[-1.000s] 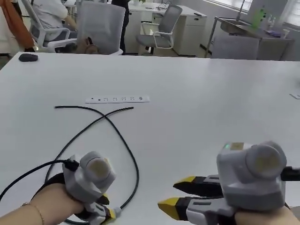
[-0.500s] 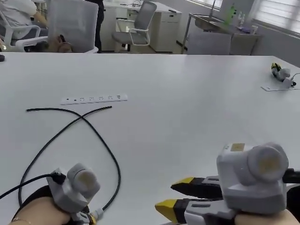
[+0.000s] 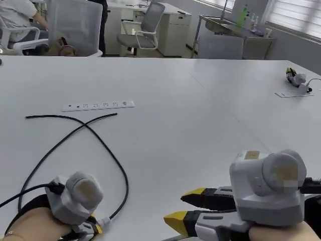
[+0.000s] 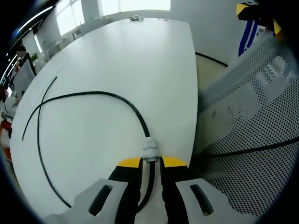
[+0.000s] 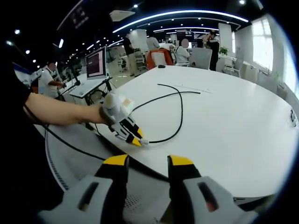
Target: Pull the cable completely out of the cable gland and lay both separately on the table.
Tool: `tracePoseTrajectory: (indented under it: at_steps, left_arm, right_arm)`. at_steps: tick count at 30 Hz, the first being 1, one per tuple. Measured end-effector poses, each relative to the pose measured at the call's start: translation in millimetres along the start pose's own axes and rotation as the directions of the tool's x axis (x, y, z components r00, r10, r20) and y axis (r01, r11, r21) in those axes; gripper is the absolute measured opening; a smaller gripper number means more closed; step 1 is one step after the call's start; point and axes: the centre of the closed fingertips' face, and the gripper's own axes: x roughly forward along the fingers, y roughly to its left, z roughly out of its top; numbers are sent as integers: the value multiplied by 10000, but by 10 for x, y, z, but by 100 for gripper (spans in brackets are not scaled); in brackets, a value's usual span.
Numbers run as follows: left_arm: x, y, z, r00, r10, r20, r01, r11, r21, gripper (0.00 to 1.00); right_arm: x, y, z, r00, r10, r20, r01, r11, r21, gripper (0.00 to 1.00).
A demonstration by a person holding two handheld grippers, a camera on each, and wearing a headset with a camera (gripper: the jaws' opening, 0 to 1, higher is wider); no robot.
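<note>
A long black cable (image 3: 108, 150) loops across the white table (image 3: 200, 115), crossing over itself near the far left. Its near end carries a small white cable gland (image 3: 104, 221). My left gripper (image 3: 94, 230) sits at the near left edge, shut on the cable just behind the gland. In the left gripper view the gland (image 4: 150, 150) sits right at the yellow fingertips (image 4: 128, 162), and the cable (image 4: 93, 95) curves away from it. My right gripper (image 3: 183, 207) hovers open at the near right, holding nothing. The right gripper view shows the left gripper (image 5: 133, 140) and gland (image 5: 144, 141) ahead of its open jaws.
A flat white power strip (image 3: 98, 105) lies beyond the cable. A small yellow and grey object (image 3: 296, 78) rests on a paper at the far right. Office chairs (image 3: 145, 27) and seated people stand past the far edge. A mesh chair seat (image 4: 252, 116) is beside the table's near edge.
The head camera has panned to the right, so everything has slid left in the picture. Both grippers stay about where they were, the left still shut and the right still open.
</note>
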Motion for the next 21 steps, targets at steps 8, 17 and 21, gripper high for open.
tracePoseTrajectory:
  at_steps: [8,17,21]
  left_arm:
    - [-341,15,165,9984,113,562,-110,9999,-57,16]
    - [-652,-31,168,9961,248,848,-270,9993,251,16]
    - [-643,-19,68,9972,248,708,-256,9996,98,16]
  right_arm:
    - [162,82,148,9984,562,-81,-566,9962,-659,32]
    - [895,255,104,9271,2995,-2255,-3690,8349,-4084,31]
    - [1344,191,98,9008,2881,-3250,-4231,7510,-5070,32]
